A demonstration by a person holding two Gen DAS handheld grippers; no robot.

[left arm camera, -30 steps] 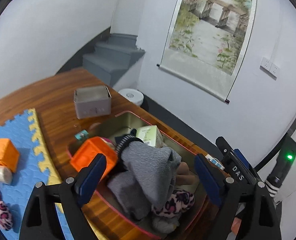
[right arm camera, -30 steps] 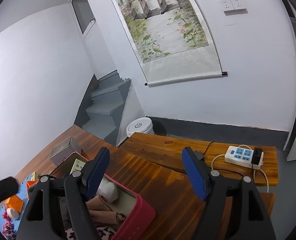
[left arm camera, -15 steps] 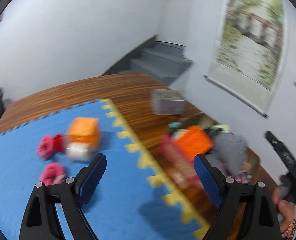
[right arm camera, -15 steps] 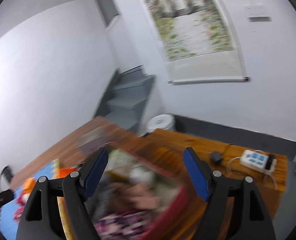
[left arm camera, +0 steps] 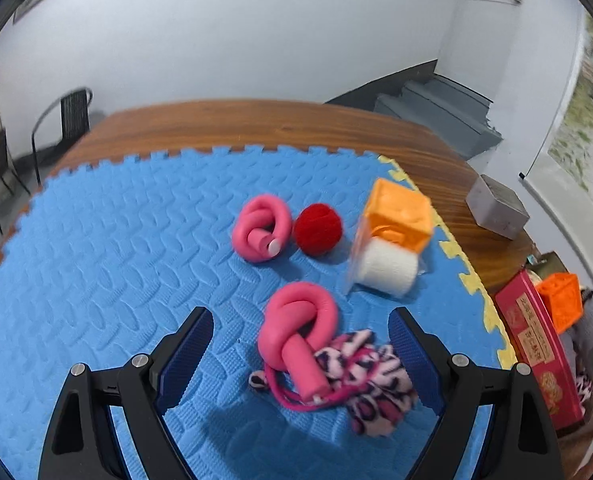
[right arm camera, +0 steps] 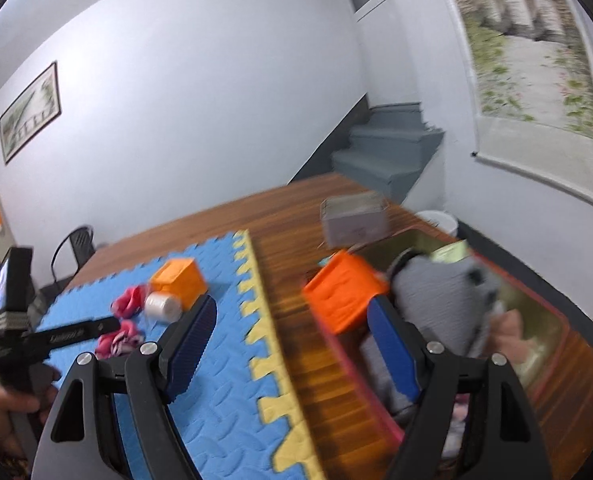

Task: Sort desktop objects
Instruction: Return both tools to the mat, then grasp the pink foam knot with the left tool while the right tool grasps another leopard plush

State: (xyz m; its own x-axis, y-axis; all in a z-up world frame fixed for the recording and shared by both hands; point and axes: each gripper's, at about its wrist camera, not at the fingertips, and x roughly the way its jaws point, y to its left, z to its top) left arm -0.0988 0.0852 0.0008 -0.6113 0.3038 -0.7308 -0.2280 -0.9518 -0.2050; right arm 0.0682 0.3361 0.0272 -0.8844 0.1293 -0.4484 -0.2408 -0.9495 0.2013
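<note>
My left gripper (left arm camera: pixel 300 354) is open and empty, hovering over the blue foam mat (left arm camera: pixel 116 264). Between its fingers lie a knotted pink foam curler (left arm camera: pixel 296 332) and a pink leopard-print cloth (left arm camera: pixel 372 376). Beyond them are a second pink curler (left arm camera: pixel 262 226), a red ball (left arm camera: pixel 317 229), a white roll (left arm camera: pixel 386 266) and an orange cube (left arm camera: pixel 402 214). My right gripper (right arm camera: pixel 292 348) is open and empty above the mat's yellow edge (right arm camera: pixel 264 320), beside the red box (right arm camera: pixel 536 320) that holds an orange cube (right arm camera: pixel 346 292) and grey cloth (right arm camera: pixel 436 292).
A grey metal tin (right arm camera: pixel 354 220) stands on the wooden table (right arm camera: pixel 280 216) behind the red box. The left gripper's handle (right arm camera: pixel 36 336) shows at the left of the right wrist view. A black chair (left arm camera: pixel 72 116) stands past the table's far edge.
My left gripper swung from over the red box to the left, above the mat's pink items. My right gripper turned left and down from the wall to the box and mat. Both stayed open.
</note>
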